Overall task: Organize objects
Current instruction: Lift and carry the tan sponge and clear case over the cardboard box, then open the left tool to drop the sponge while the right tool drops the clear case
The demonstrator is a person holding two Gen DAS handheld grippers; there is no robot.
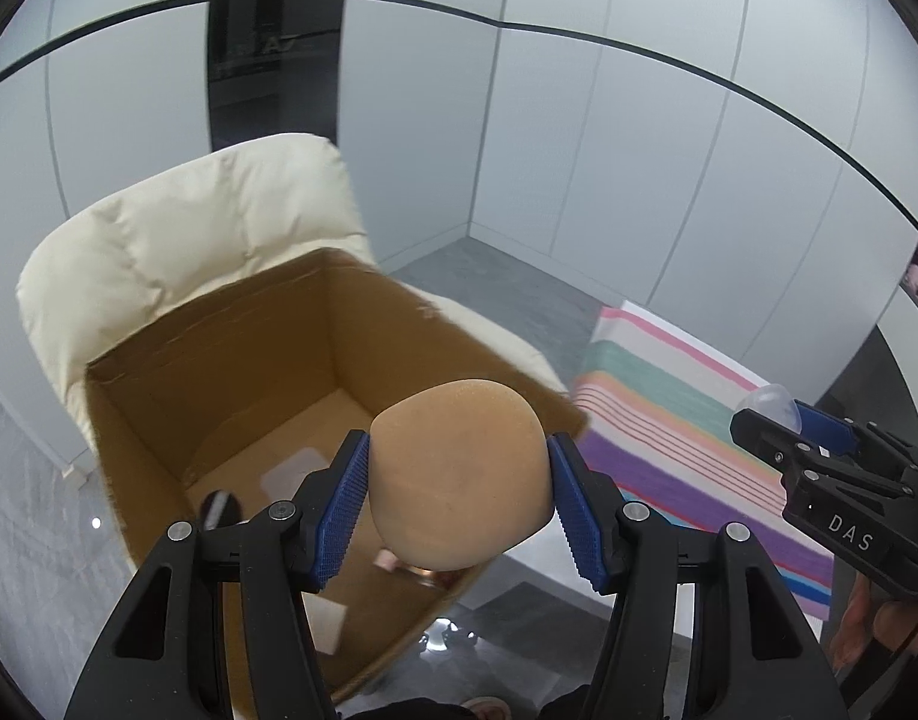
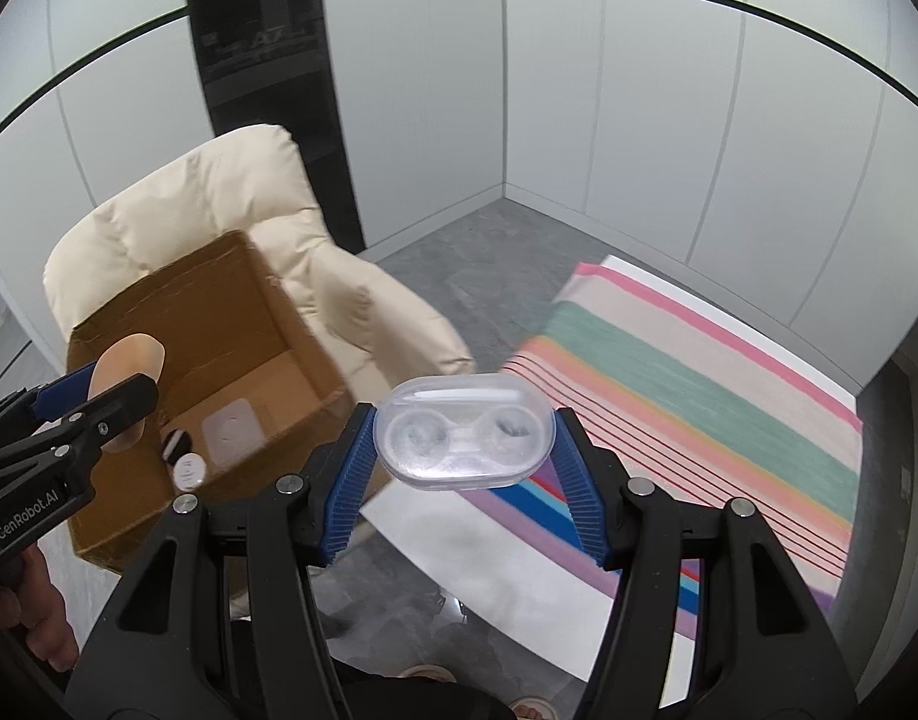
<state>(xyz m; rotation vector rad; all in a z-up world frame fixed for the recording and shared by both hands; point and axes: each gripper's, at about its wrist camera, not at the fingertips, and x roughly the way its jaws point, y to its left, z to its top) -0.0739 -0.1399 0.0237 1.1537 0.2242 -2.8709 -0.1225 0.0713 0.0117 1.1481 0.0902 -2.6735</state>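
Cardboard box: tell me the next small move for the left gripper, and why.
Probably ease the left gripper forward over the cardboard box: it holds the tan sponge at the open box's near edge, with other small items already inside.

I see a cardboard box (image 2: 219, 324) resting on the cream armchair (image 2: 207, 210), a striped cloth (image 2: 699, 396) covering the white tabletop (image 2: 495, 546).

Two grippers are counted: the left gripper (image 1: 459, 483) and the right gripper (image 2: 465, 441). One tan sponge (image 1: 459, 474) and one clear plastic case (image 2: 465, 429) are seen. One cardboard box (image 2: 129, 516) is seen at nine o'clock, on one cream armchair (image 2: 207, 204). One striped cloth (image 2: 699, 396) is seen at three o'clock. Three small items (image 2: 234, 429) can be made out inside the box.
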